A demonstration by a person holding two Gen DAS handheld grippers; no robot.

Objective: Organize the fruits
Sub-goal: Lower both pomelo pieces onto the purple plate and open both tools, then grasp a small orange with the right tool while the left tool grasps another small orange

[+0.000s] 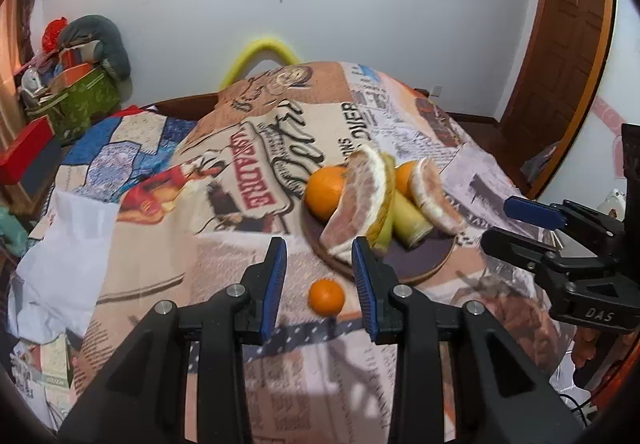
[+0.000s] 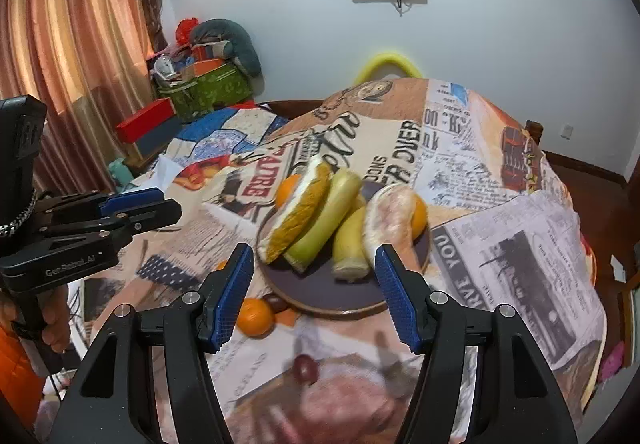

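A round dark plate (image 1: pixel 416 264) (image 2: pixel 320 284) on the printed tablecloth holds oranges (image 1: pixel 326 192), two pomelo wedges (image 1: pixel 356 200) (image 2: pixel 298 216) and green-yellow bananas (image 1: pixel 408 220) (image 2: pixel 352 240). A small loose orange (image 1: pixel 326 297) (image 2: pixel 255 317) lies on the cloth just in front of the plate's left side. My left gripper (image 1: pixel 320 272) is open and empty, with the loose orange between and just beyond its fingertips. My right gripper (image 2: pixel 316 284) is open and empty, hovering in front of the plate. Each gripper shows in the other's view, at the right (image 1: pixel 532 222) and at the left (image 2: pixel 136 208).
The table is covered with a newspaper-print cloth (image 1: pixel 224 180). A white sheet (image 1: pixel 68 264) lies at its left edge. A green box with clutter (image 1: pixel 80 92) and a red box (image 1: pixel 28 148) stand at the back left. A wooden door (image 1: pixel 568 56) is at the right.
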